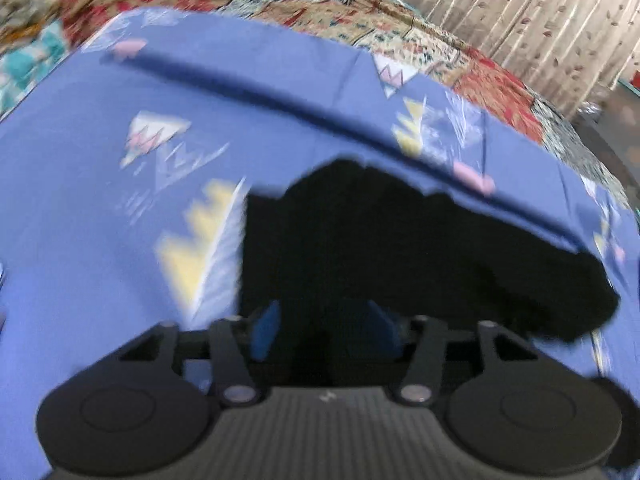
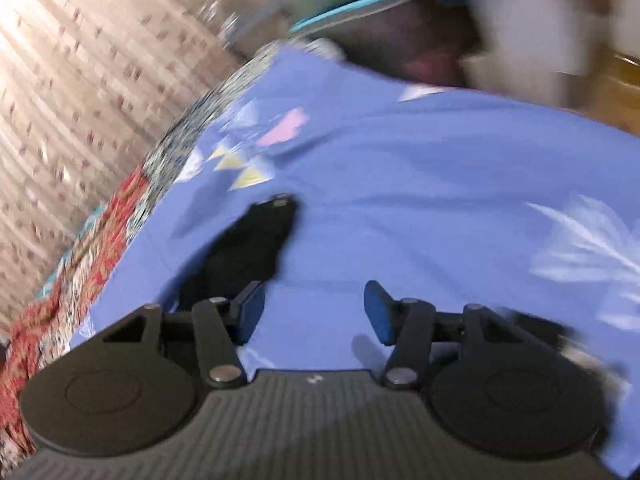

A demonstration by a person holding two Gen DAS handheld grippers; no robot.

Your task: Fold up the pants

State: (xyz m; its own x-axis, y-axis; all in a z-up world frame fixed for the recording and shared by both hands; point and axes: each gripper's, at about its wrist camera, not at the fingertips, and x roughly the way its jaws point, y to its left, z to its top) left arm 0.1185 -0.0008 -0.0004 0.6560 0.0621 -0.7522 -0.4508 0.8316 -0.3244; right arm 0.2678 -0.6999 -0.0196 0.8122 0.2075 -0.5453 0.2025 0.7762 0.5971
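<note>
While the left wrist view blurs, the left tongs point(image 1: 326, 328) stand parted above the crumpled black pants point(image 1: 400, 248), which lie on a blue patterned bedsheet point(image 1: 100, 240). From the right wrist view, the right tongs point(image 2: 314, 316) gape empty over the sheet, pants point(image 2: 248, 248) just left.

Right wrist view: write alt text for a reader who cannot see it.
The right gripper hangs open over a blue patterned sheet, nothing between its blue fingers. Black pants lie crumpled just beyond its left finger. A red floral quilt and a pale curtain blur along the left.
</note>
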